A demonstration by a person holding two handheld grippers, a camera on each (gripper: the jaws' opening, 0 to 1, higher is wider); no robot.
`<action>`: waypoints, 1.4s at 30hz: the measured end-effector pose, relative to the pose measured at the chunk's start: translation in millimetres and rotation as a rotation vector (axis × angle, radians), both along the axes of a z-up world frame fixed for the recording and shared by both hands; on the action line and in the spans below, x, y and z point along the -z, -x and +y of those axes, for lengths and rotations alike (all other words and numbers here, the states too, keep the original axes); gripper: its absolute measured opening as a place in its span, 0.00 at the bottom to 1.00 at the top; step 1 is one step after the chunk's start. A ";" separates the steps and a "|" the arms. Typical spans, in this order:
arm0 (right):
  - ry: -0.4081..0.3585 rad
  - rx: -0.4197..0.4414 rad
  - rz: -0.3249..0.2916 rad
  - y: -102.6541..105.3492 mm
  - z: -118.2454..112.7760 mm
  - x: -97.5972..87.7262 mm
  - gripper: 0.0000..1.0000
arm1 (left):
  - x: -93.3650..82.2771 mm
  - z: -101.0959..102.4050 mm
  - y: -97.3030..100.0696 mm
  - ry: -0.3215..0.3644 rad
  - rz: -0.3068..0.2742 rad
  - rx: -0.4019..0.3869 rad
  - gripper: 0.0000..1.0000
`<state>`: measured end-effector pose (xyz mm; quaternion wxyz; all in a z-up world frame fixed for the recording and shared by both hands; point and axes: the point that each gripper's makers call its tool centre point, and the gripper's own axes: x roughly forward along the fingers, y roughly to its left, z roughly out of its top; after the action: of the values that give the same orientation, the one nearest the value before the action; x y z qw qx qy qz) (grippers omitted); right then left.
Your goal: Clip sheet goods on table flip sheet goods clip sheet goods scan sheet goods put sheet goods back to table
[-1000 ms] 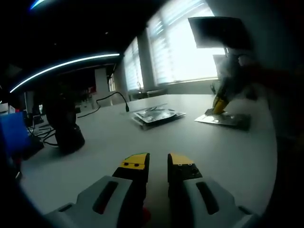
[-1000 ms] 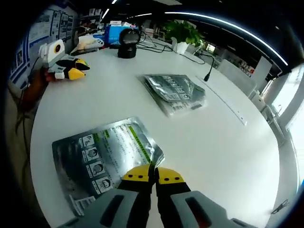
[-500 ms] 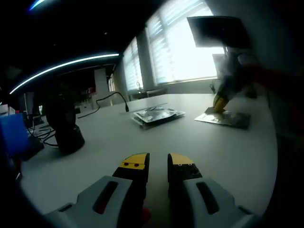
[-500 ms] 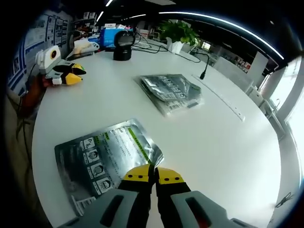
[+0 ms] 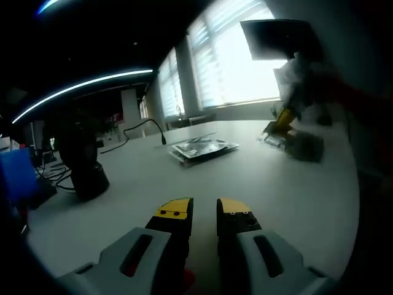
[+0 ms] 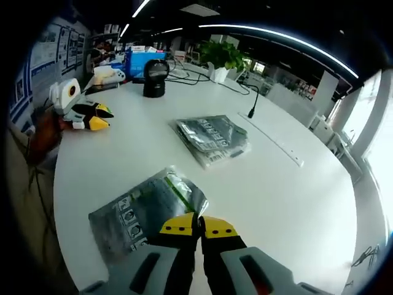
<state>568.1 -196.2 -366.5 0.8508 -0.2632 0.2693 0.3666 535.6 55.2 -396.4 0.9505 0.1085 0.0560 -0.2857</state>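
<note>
The left hand-held gripper [image 5: 204,212] hangs low over the white bench [image 5: 184,184] with its yellow-tipped jaws spread a little and nothing between them. In the right gripper view it sits far off at about 10 o'clock [image 6: 89,115], with a person's hand [image 6: 43,129] around it.

The right hand-held gripper [image 6: 198,225] has its jaws pressed together on the near corner of a shiny silver pouch [image 6: 144,206]. That corner sits right at the yellow tips, at about 6 o'clock in the right gripper view. The rest of the pouch spreads out toward 8 o'clock and looks tilted up, so I think it is coming off the bench. In the left gripper view the pouch [image 5: 295,142] is a blurry gray patch at 2 o'clock, with the right hand-held gripper [image 5: 282,120] on it.

The pouch looks thin, light and bendy. It will likely flop and sag when held by one corner. Its skin looks smooth and slippery, so a firm pinch on the flat sealed edge seems best. It is silver with a green stripe and small round pictures on it.

A pile of more silver pouches [image 6: 212,138] lies near the middle of the bench, at about 12 o'clock from the held one. A black scanner [image 6: 155,78] stands farther back at 11 o'clock.
</note>
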 end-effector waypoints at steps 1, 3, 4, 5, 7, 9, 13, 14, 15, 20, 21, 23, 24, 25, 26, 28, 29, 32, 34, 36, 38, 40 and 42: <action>-0.010 -0.001 -0.006 0.7 1.8 -5.4 0.00 | 0.1 0.2 0.1 0.000 0.000 0.000 0.08; -0.023 -0.004 -0.014 2.8 5.3 -13.5 0.00 | 0.1 0.4 0.3 0.000 0.000 -0.001 0.08; -0.032 -0.006 -0.019 4.1 8.0 -18.1 0.00 | 0.1 0.5 0.5 0.000 0.000 0.000 0.08; -0.040 -0.008 -0.021 5.7 10.5 -22.1 0.00 | 0.1 0.5 0.6 0.000 -0.001 0.000 0.08; -0.055 -0.014 -0.023 9.6 15.6 -29.5 0.00 | 0.1 0.3 0.8 0.001 -0.001 0.002 0.08; -0.072 -0.019 -0.022 5.6 16.6 -37.8 0.00 | 0.3 0.0 0.9 0.001 0.000 0.003 0.08; -0.106 -0.052 -0.050 2.7 22.8 -58.2 0.00 | 0.4 0.0 1.2 -0.001 -0.001 0.004 0.08; -0.117 -0.056 -0.050 1.9 24.0 -62.4 0.00 | 0.4 -0.1 1.4 -0.002 -0.002 0.004 0.08; -0.122 -0.062 -0.052 2.3 25.8 -65.5 0.00 | 0.4 -0.2 1.5 -0.002 -0.002 0.005 0.08; -0.143 -0.089 -0.066 5.7 34.1 -82.3 0.00 | 0.0 -0.5 2.0 -0.001 -0.005 0.008 0.08; -0.156 -0.098 -0.070 7.2 37.0 -87.9 0.00 | 0.0 -0.7 1.9 0.000 -0.005 0.009 0.08; -0.180 -0.110 -0.073 9.5 42.0 -95.9 0.00 | 0.0 -0.9 1.9 -0.001 -0.005 0.010 0.08; -0.190 -0.116 -0.072 11.1 44.8 -99.4 0.00 | 0.0 -0.9 1.9 -0.002 -0.006 0.010 0.08; -0.196 -0.120 -0.071 11.3 46.4 -101.3 0.00 | 0.1 -0.9 1.9 -0.002 -0.006 0.010 0.08; -0.200 -0.126 -0.071 12.9 49.2 -103.6 0.00 | 0.0 -0.8 1.8 -0.002 -0.006 0.010 0.08; -0.205 -0.132 -0.074 13.8 54.4 -106.7 0.00 | 0.2 -0.6 1.6 -0.003 -0.007 0.009 0.08; -0.206 -0.136 -0.076 13.4 57.0 -108.0 0.00 | 0.2 -0.6 1.5 -0.004 -0.007 0.009 0.08; -0.212 -0.141 -0.087 14.1 65.7 -112.9 0.00 | 0.4 -0.2 1.0 -0.006 -0.007 0.007 0.08; -0.219 -0.142 -0.091 13.2 70.5 -116.5 0.00 | 0.3 0.1 0.7 -0.005 -0.008 0.007 0.08; -0.231 -0.146 -0.092 12.5 77.5 -120.3 0.00 | 0.0 0.1 0.6 -0.005 -0.009 0.008 0.08; -0.235 -0.150 -0.093 13.2 83.4 -122.0 0.00 | 0.0 -0.1 0.6 -0.005 -0.010 0.010 0.08; -0.241 -0.153 -0.096 13.0 91.2 -123.2 0.00 | -0.4 -0.1 0.5 -0.003 -0.011 0.012 0.08; -0.241 -0.159 -0.099 12.6 99.4 -123.3 0.00 | -0.6 0.5 -0.1 0.000 -0.011 0.011 0.08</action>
<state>555.5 -96.8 -243.2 0.8568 -0.1974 0.1592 0.4490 535.7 55.6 -395.8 0.9492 0.1104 0.0503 -0.2904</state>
